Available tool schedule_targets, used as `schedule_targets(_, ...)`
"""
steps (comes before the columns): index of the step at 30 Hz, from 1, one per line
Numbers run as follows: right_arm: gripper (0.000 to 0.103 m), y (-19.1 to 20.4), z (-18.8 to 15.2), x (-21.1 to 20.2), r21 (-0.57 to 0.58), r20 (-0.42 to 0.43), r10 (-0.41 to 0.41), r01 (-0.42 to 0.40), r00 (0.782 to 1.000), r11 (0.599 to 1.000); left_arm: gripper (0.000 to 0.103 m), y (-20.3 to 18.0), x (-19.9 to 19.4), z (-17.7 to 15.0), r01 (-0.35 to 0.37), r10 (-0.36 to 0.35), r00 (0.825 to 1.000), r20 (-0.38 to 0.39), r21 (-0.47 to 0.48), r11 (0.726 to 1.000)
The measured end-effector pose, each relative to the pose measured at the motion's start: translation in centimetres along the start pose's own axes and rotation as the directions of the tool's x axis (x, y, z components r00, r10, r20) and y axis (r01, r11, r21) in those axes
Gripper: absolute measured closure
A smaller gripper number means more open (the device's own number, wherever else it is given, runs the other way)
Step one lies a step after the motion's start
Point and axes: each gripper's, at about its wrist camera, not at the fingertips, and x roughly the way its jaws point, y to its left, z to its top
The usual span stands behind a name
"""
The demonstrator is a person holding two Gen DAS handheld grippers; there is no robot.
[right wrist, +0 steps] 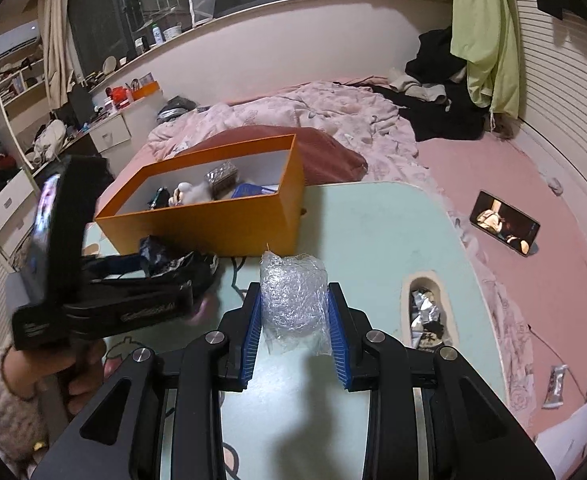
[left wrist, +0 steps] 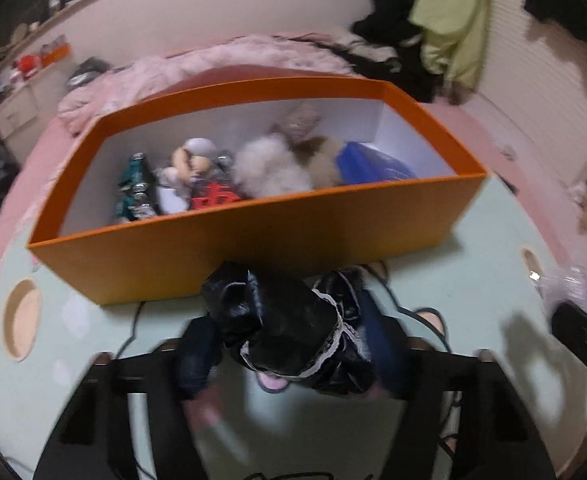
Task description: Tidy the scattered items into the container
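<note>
Orange box [left wrist: 253, 236] sits on the pale green counter [right wrist: 373, 232], open top, white inside. In the box: a dark green shiny packet [left wrist: 135, 188] at its left end, a small doll figure [left wrist: 191, 160] next to that, a red piece [left wrist: 213, 198] against the near wall, a white fluffy toy [left wrist: 271, 168] in the middle, a grey glittery thing [left wrist: 299, 120] toward the far wall, a blue bag [left wrist: 373, 164] at the right end. Contents blurred in the left wrist view, finer detail not readable.

Left tool [left wrist: 289, 344], seen from the right side as well [right wrist: 165, 268]: clamped on a black shiny cloth with white lace trim [left wrist: 293, 328], held just in front of the box's near wall, below the rim, not in the box. Fingers mostly hidden by the cloth. A hand [right wrist: 73, 372] grips the tool's handle.

Right tool [right wrist: 293, 320]: blue pads [right wrist: 253, 328] closed on a wad of clear bubble wrap [right wrist: 293, 300], pads touching both sides of it. Wad is in front of the box, near its right corner, over the counter; can't tell if it touches the counter.

Counter has an oval cutout [right wrist: 427, 312] to the right of the box, with silver wrappers in it. A black cable [left wrist: 133, 328] runs on the counter from under the box's near wall. Phone [right wrist: 505, 222] lies on the pink bed [right wrist: 493, 168], well right of the box, screen lit.
</note>
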Motion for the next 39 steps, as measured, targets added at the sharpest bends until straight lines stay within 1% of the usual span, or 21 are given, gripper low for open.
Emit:
schedule_targets(2,0.071,0.1,-0.2,0.3,-0.005,-0.009,0.006,-0.006,1.000,1.000,0.056,0.3,-1.2,-0.7,0.002,-0.003,1.000,0.020,0.029,1.000)
schedule_targets(3,0.071,0.3,-0.3,0.5,-0.007,-0.014,0.009,-0.009,1.000,1.000,0.057,0.6,-2.2,-1.2,0.018,-0.020,0.999,0.033,0.036,0.999)
schedule_targets(7,0.071,0.8,-0.6,1.3,0.002,-0.042,0.040,-0.040,0.998,0.999,0.058,2.5,-6.4,-2.8,0.096,-0.097,0.992,0.085,0.014,0.995)
schedule_targets(9,0.071,1.4,-0.4,1.4,0.002,-0.051,0.070,-0.070,0.996,0.998,0.058,3.3,-8.6,-2.6,0.099,-0.100,0.987,0.127,0.019,0.995)
schedule_targets(11,0.071,2.0,0.3,1.3,-0.004,-0.050,0.086,-0.087,0.995,0.996,0.058,4.1,-10.1,-1.3,0.089,-0.091,0.982,0.167,0.018,0.996)
schedule_targets(13,0.071,2.8,1.5,1.2,-0.008,-0.043,0.099,-0.099,0.994,0.995,0.058,5.0,-11.0,1.0,0.089,-0.090,0.975,0.202,0.012,0.996)
schedule_targets(15,0.071,3.8,3.5,1.3,-0.020,-0.031,0.115,-0.116,0.993,0.993,0.058,5.8,-11.1,3.3,0.061,-0.060,0.973,0.223,0.002,0.998)
schedule_targets(18,0.071,5.6,6.5,2.1,-0.056,-0.023,0.092,-0.093,0.995,0.994,0.057,7.0,-10.0,6.5,0.028,-0.022,0.974,0.225,-0.021,0.999)
schedule_targets(21,0.070,7.1,9.1,4.1,-0.079,-0.033,0.082,-0.085,0.996,0.993,0.056,8.2,-7.6,8.7,0.004,0.004,0.981,0.192,-0.045,0.999)
schedule_targets(22,0.070,7.5,9.6,4.8,-0.087,-0.030,0.079,-0.081,0.996,0.993,0.046,8.5,-6.7,8.9,-0.013,0.022,0.984,0.179,-0.047,0.999)
schedule_targets(23,0.070,7.9,10.2,5.8,-0.104,-0.023,0.080,-0.082,0.997,0.991,0.029,8.9,-5.7,9.0,-0.032,0.039,0.986,0.162,-0.051,0.998)
schedule_targets(24,0.068,8.2,10.5,6.8,-0.119,-0.030,0.081,-0.084,0.996,0.989,0.027,9.3,-4.8,8.9,-0.045,0.054,0.988,0.145,-0.062,0.997)
schedule_targets(25,0.062,8.3,10.6,7.8,-0.124,-0.051,0.075,-0.081,0.996,0.989,0.026,9.6,-4.3,8.6,-0.041,0.051,0.989,0.138,-0.075,0.996)
schedule_targets(27,0.055,8.5,10.6,9.8,-0.117,-0.100,0.038,-0.050,0.994,0.992,0.022,10.2,-4.0,8.0,-0.001,0.015,0.990,0.138,-0.098,0.995)
schedule_targets(29,0.045,8.7,10.2,10.2,-0.123,-0.072,-0.004,-0.005,0.997,0.992,0.007,10.6,-4.3,7.3,0.016,0.001,0.988,0.155,-0.112,0.994)
schedule_targets(30,0.035,8.8,9.9,10.0,-0.124,-0.042,-0.026,0.021,0.999,0.992,0.005,10.8,-4.6,7.0,0.012,0.009,0.986,0.168,-0.119,0.993)
schedule_targets(31,0.029,8.9,9.7,9.6,-0.125,-0.014,-0.035,0.033,0.999,0.992,0.005,10.8,-4.9,6.8,0.007,0.014,0.984,0.177,-0.118,0.993)
schedule_targets(33,0.029,9.0,9.2,8.6,-0.126,0.029,-0.044,0.047,0.999,0.991,0.005,10.9,-5.9,6.3,0.005,0.017,0.981,0.192,-0.116,0.993)
schedule_targets(35,0.029,9.0,8.9,7.5,-0.112,0.049,-0.053,0.059,0.997,0.992,0.005,10.9,-7.5,5.4,0.007,0.020,0.976,0.219,-0.123,0.992)
schedule_targets(37,0.029,8.9,8.5,6.1,-0.089,0.071,-0.042,0.048,0.997,0.995,0.002,10.8,-9.1,4.2,0.002,0.029,0.971,0.238,-0.126,0.992)
schedule_targets(39,0.026,8.8,7.5,4.4,-0.068,0.086,-0.025,0.031,0.996,0.997,0.000,10.3,-10.4,2.2,-0.021,0.045,0.973,0.227,-0.110,0.994)
